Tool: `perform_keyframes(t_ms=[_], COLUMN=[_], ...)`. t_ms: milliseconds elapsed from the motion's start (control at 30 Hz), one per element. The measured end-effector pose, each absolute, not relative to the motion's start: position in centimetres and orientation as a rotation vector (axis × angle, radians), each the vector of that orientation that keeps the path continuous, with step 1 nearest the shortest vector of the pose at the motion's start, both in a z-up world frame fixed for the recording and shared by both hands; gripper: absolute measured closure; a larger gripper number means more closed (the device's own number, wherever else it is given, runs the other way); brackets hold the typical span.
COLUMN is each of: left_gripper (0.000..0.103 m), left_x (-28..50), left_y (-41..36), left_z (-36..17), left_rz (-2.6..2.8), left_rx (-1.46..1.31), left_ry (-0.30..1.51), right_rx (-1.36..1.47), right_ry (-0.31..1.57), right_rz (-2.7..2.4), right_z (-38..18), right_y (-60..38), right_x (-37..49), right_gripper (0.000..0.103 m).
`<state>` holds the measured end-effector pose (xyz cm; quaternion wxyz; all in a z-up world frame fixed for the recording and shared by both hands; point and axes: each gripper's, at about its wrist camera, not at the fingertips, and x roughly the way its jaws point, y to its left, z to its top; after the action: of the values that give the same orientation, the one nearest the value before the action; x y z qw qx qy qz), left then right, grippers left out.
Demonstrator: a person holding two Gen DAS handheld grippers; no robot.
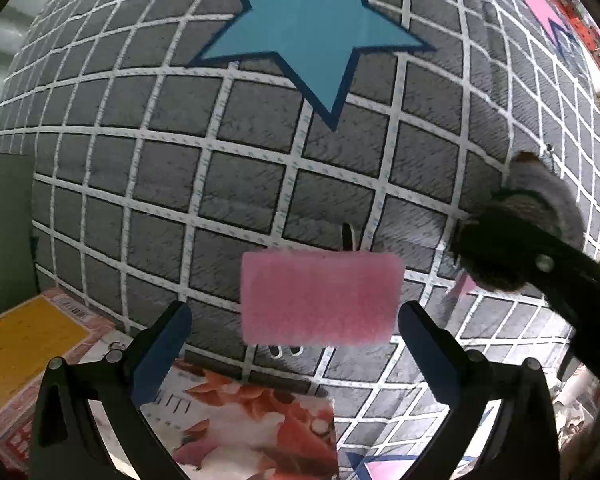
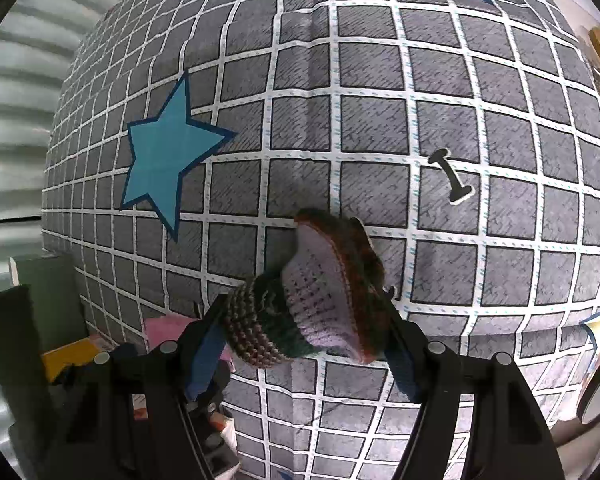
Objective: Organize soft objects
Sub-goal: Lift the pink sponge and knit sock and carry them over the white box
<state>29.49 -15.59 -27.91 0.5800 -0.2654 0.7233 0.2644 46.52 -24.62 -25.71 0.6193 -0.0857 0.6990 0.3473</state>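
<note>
Our left gripper (image 1: 294, 334) stands spread before the pink sponge (image 1: 320, 298); light and squashy, we judge, best pinched across its short ends. Our right gripper (image 2: 304, 338) pinches the knitted piece (image 2: 312, 300), limp and floppy.

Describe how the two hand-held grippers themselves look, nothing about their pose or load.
The left hand-held gripper has matte black angular arms with silver round screws and dark blue finger pads. The right hand-held gripper looks the same: black frame, silver screws, blue pads. No cables, sleeves or markings show.
</note>
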Motion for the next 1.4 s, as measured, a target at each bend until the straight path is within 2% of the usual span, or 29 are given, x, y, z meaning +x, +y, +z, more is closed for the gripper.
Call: perform_keyframes(t_ms=[233, 333, 400, 467, 900, 1400], left_gripper=[0.001, 0.015, 0.03, 0.03, 0.03, 0.03], left_x=[29.4, 30.6, 32.7, 35.1, 37.8, 33.9], left_y=[-15.1, -14.6, -14.5, -15.2, -19.0, -21.7], left_z=[-29.2, -29.2, -28.8, -28.4, -19.3, -11.2], left_rz=[0.624, 0.566, 0.535, 0.513, 0.378, 0.291], left_rx=[-0.609, -0.608, -0.598, -0.554, -0.31, -0.234], left_ry=[1.725, 1.718, 1.712, 1.714, 1.595, 1.505], right_rx=[-0.143, -0.117, -0.107, -0.099, -0.08, -0.039], right_ry=[1.591, 1.589, 1.585, 1.583, 1.559, 1.537], right_rz=[0.798, 0.792, 0.787, 0.787, 0.756, 0.709], right_z=[-24.3, -23.9, -23.7, -23.4, -21.7, -19.5], right_y=[-27.0, -27.7, -28.1, -28.5, -30.8, -32.7], right_x=[47.7, 47.6, 47.6, 47.5, 46.4, 42.7], right_gripper=[0.031, 0.031, 0.031, 0.031, 0.031, 0.031])
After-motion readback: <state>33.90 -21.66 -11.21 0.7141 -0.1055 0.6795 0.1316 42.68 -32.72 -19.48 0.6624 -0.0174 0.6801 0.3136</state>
